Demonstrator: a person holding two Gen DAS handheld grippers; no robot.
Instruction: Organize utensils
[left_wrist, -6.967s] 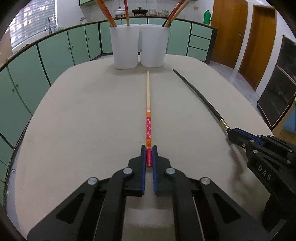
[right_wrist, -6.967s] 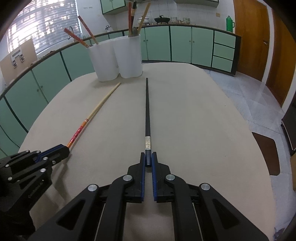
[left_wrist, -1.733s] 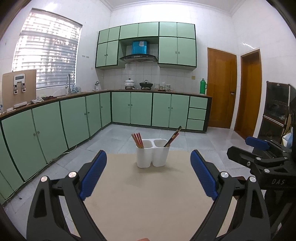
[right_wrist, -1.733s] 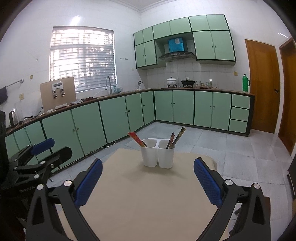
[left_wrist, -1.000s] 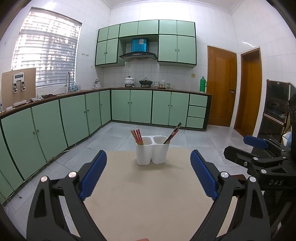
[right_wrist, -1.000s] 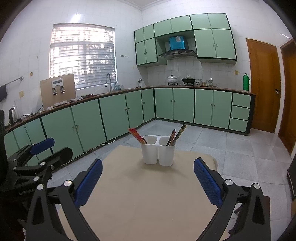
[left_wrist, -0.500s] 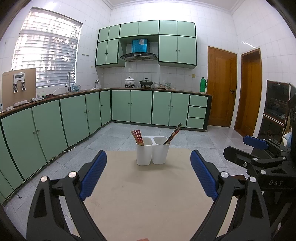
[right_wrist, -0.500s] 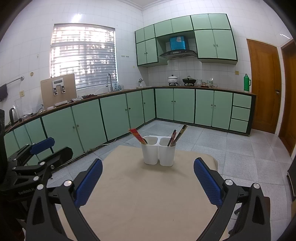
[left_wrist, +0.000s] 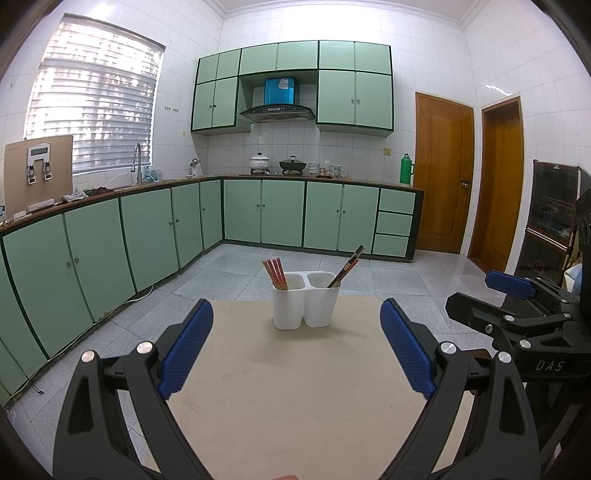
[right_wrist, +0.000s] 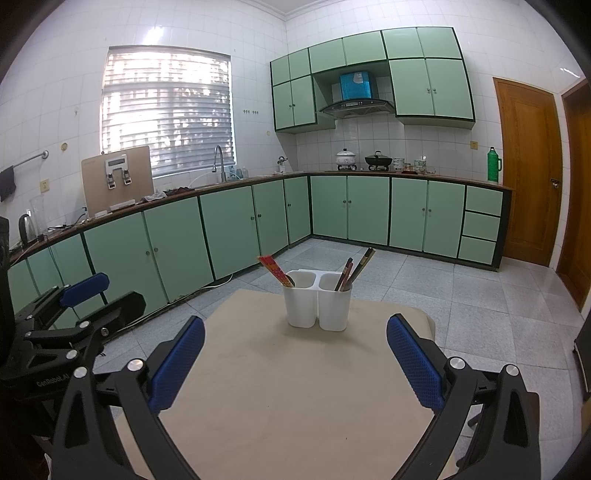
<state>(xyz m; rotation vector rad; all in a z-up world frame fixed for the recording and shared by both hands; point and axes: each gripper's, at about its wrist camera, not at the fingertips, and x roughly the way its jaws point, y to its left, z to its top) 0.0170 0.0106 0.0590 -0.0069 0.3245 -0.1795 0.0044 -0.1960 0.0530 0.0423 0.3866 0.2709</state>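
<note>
A white two-compartment holder (left_wrist: 306, 305) stands at the far end of the beige table (left_wrist: 288, 387). Red chopsticks (left_wrist: 275, 273) lean in its left compartment and dark chopsticks (left_wrist: 347, 266) in its right one. The holder also shows in the right wrist view (right_wrist: 317, 304). My left gripper (left_wrist: 295, 347) is wide open and empty, held back above the near part of the table. My right gripper (right_wrist: 295, 360) is wide open and empty too. Each gripper shows in the other's view, the right (left_wrist: 517, 314) and the left (right_wrist: 70, 314).
Green floor cabinets (left_wrist: 147, 236) run along the left and the back of the kitchen. Wooden doors (left_wrist: 443, 177) stand at the right. A dark glass cabinet (left_wrist: 550, 218) is at the far right. A tiled floor (right_wrist: 480, 295) surrounds the table.
Seven seconds ago each gripper was shut on a chopstick lying on the table. Now both are open, empty and drawn back, and both chopsticks are gone from the table. Over the last second nothing moved.
</note>
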